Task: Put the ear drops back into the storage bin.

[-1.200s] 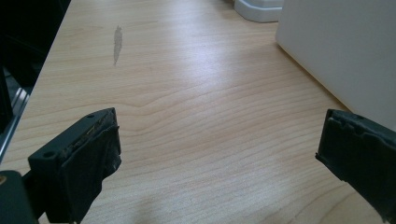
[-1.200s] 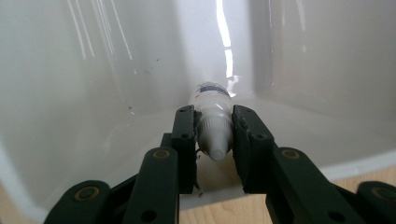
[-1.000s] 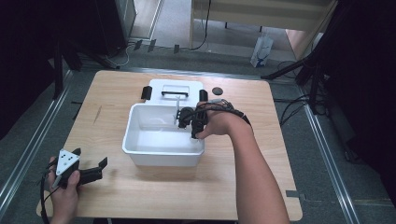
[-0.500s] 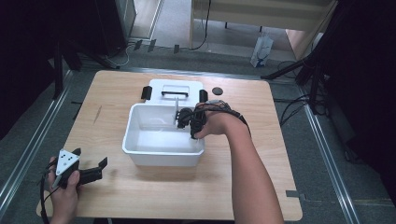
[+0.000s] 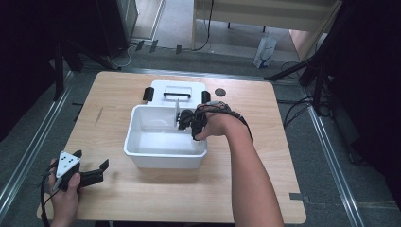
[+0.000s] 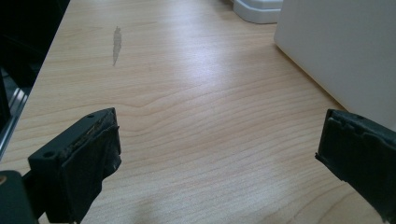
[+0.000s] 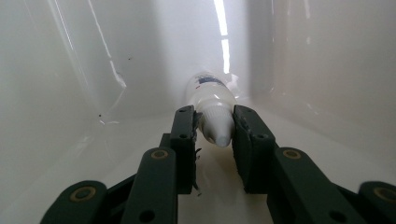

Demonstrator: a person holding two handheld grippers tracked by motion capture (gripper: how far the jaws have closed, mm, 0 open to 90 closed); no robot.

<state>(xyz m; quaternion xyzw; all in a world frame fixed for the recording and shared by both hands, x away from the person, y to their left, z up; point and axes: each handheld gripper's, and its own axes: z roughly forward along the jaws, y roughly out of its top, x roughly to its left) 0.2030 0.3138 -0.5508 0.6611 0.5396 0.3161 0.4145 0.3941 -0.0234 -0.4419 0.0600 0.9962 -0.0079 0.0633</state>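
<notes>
A white bin [image 5: 165,161] stands in the middle of the wooden table. My right gripper [image 5: 185,121] reaches into it from the right, shut on a white tube. In the right gripper view the tube [image 7: 212,112] lies between the two black jaws of my right gripper [image 7: 214,135], its capped tip toward the camera, low by the bin's inner wall [image 7: 56,70]. My left gripper [image 5: 91,160] rests near the table's front left corner, open and holding nothing. In the left gripper view my left gripper [image 6: 219,154] spreads wide over bare wood, with the bin's outer wall [image 6: 341,51] at the right.
A white lid with a black handle [image 5: 176,91] lies just behind the bin. A small black disc [image 5: 219,91] sits on the table to its right. Metal rails run on the floor along both sides of the table.
The right gripper has edged slightly left inside the bin with the tube in its jaws. The left gripper has not moved.
</notes>
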